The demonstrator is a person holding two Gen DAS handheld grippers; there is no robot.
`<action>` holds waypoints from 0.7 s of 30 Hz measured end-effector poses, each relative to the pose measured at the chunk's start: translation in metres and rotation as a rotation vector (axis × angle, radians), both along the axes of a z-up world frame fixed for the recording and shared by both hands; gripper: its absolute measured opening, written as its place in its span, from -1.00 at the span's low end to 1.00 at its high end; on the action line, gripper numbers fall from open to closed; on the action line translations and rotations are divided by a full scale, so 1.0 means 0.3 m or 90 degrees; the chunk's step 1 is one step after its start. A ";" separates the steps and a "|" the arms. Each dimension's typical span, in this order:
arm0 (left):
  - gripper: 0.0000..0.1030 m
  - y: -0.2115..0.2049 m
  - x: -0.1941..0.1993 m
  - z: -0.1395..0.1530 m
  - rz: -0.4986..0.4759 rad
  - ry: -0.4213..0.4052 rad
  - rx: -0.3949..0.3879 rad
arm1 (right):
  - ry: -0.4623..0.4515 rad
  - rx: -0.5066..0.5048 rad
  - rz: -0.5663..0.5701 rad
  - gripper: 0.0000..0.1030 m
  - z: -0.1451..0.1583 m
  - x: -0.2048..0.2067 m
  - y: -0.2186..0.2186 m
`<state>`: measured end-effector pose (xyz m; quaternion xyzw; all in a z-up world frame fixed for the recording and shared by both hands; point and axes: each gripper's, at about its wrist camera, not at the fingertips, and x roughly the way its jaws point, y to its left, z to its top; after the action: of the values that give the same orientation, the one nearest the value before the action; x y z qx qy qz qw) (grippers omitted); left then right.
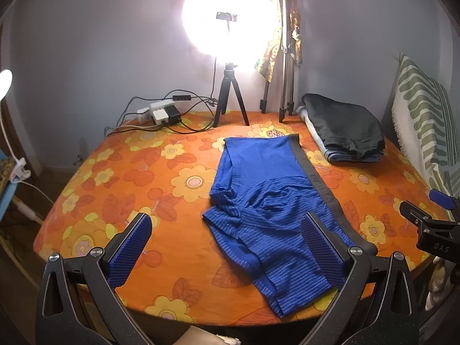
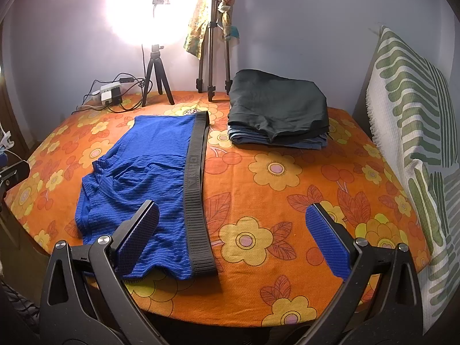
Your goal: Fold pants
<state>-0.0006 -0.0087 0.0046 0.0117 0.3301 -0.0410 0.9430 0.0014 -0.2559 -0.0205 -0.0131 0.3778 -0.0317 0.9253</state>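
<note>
Blue pinstriped shorts (image 1: 267,210) with grey waistband, rumpled, unfolded on floral cloth (image 1: 129,172).

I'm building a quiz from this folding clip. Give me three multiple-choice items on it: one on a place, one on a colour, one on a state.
1. Where is the folded dark stack relative to the blue shorts, seen from the right wrist camera?
A. Far right of them
B. On them
C. Near left of them

2. What colour is the waistband?
A. White
B. Dark grey
C. Red

3. How do the left gripper and right gripper stand?
A. Both shut on cloth
B. One shut
C. Both open

Answers: 1 A, the stack lies beyond the waistband's right side. 2 B, a dark ribbed band edges the blue cloth. 3 C, the fingers of each are wide apart and hold nothing.
</note>
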 end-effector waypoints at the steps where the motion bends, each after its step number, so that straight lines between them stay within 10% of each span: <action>1: 1.00 0.001 0.001 -0.002 0.000 0.002 -0.001 | 0.000 -0.002 0.001 1.00 0.001 0.000 0.001; 21: 1.00 -0.081 0.049 -0.140 -0.053 0.113 0.011 | 0.051 0.027 0.041 0.93 -0.068 0.014 0.002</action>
<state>0.0142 -0.0329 -0.0374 0.0299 0.4117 -0.0782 0.9075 0.0055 -0.2554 -0.0408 -0.0068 0.4148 0.0068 0.9099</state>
